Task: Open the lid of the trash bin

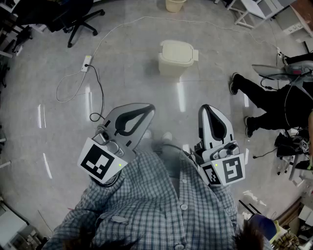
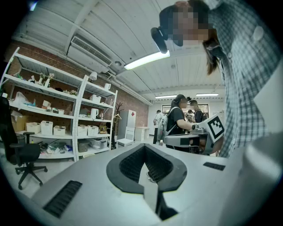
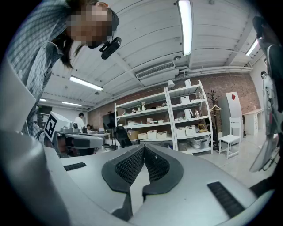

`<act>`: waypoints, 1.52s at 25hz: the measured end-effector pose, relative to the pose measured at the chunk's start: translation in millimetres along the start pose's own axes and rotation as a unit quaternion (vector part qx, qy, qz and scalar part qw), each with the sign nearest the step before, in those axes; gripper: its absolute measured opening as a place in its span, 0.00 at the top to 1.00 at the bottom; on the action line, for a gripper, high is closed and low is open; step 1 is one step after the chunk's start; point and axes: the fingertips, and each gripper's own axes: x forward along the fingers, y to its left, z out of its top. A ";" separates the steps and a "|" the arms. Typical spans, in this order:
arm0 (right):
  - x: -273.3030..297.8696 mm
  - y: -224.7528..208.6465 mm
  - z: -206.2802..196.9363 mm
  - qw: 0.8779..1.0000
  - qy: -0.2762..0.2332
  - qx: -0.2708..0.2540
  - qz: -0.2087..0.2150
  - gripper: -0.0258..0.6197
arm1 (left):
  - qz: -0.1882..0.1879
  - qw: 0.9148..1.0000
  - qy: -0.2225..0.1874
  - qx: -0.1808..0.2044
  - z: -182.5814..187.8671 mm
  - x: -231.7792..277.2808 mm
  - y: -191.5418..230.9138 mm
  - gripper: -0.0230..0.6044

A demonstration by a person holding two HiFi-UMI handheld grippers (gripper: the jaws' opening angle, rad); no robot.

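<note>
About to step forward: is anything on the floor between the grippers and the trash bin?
Nothing visible: bare floor runs from the left gripper and right gripper to the trash bin. A cable lies off to the left, a person's legs to the right.

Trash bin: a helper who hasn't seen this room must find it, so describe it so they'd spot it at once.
On the shiny grey floor, look straight ahead of the person in the checked shirt. The trash bin stands alone there, right of the white power strip. It is cream with a shut, rounded lid, unlike the open beige bucket farther back.
</note>
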 end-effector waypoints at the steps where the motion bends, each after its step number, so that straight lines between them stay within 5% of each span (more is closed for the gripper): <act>1: 0.3 0.9 -0.2 1.000 0.002 0.000 0.000 0.93 | -0.001 1.000 0.000 0.001 0.5 -0.3 -0.1 0.96; 20: 3.8 18.3 5.2 1.000 -0.003 -0.021 -0.008 0.93 | -0.021 1.000 -0.007 0.009 4.5 -8.3 5.1 0.96; 38: 9.3 50.9 -3.2 0.997 0.000 -0.031 -0.074 0.93 | -0.068 0.997 -0.029 0.030 6.7 -46.2 30.0 0.96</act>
